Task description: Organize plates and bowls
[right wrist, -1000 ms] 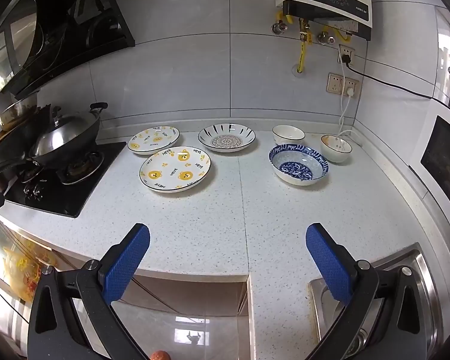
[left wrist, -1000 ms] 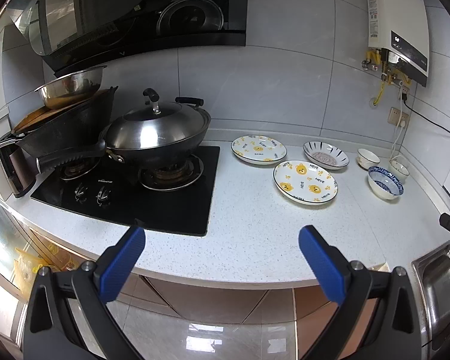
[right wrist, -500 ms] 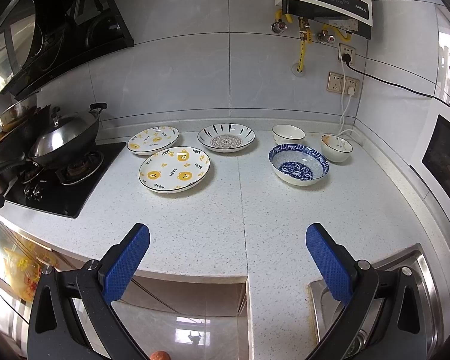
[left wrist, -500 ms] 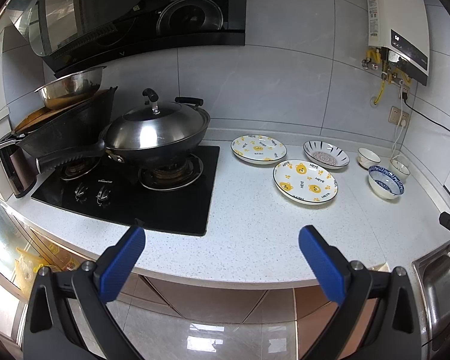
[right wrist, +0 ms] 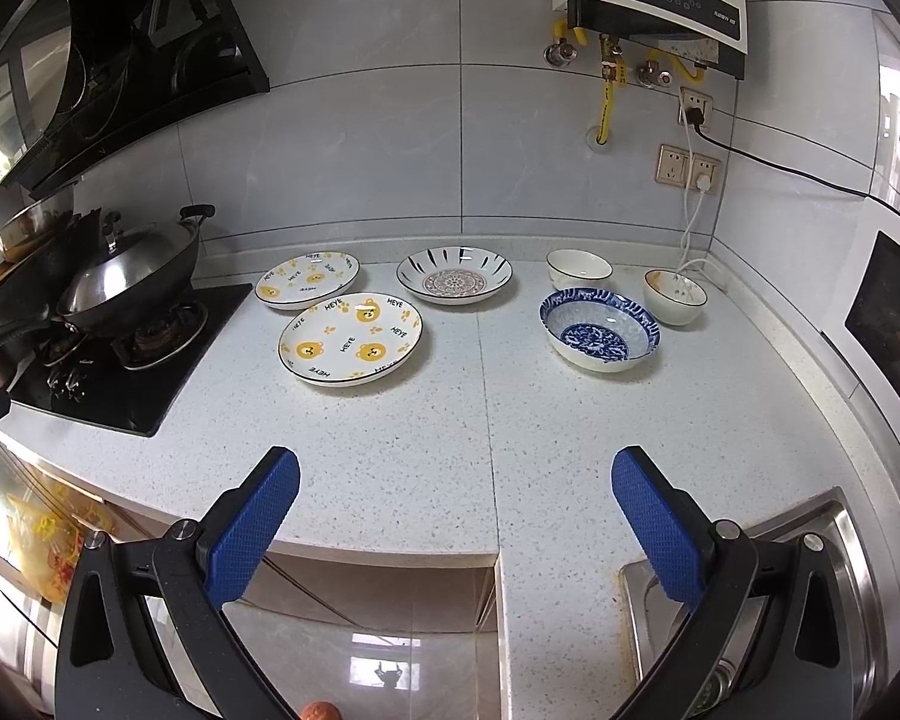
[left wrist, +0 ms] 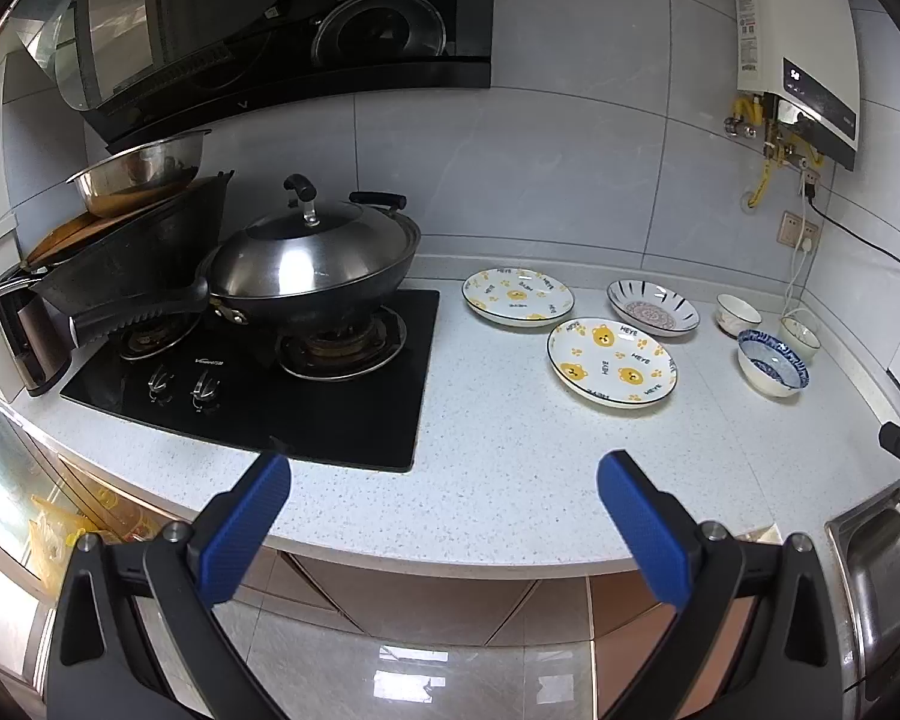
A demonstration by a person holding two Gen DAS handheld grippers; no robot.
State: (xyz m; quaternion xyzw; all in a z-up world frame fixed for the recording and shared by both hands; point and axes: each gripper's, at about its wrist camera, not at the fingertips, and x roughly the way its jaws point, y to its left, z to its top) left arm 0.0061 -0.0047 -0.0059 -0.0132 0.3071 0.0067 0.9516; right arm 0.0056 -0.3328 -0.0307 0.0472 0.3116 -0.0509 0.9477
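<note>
On the speckled counter lie two bear-print plates, a near one (right wrist: 350, 337) (left wrist: 612, 361) and a far one (right wrist: 306, 280) (left wrist: 517, 296), and a patterned plate with black streaks (right wrist: 453, 275) (left wrist: 653, 307). To their right stand a blue-patterned bowl (right wrist: 599, 330) (left wrist: 772, 362) and two small white bowls (right wrist: 578, 267) (right wrist: 674, 295). My left gripper (left wrist: 443, 471) is open and empty at the counter's front edge, near the stove. My right gripper (right wrist: 455, 462) is open and empty at the front edge, well short of the dishes.
A black gas stove (left wrist: 258, 384) with a lidded wok (left wrist: 312, 258) and a second pan is at the left. A steel sink (right wrist: 810, 600) is at the front right. A water heater (right wrist: 654, 0) and cabled sockets hang on the back wall. A dark appliance (right wrist: 888, 318) stands far right.
None of the dishes has moved. Both grippers stay open and have drifted only very slightly.
</note>
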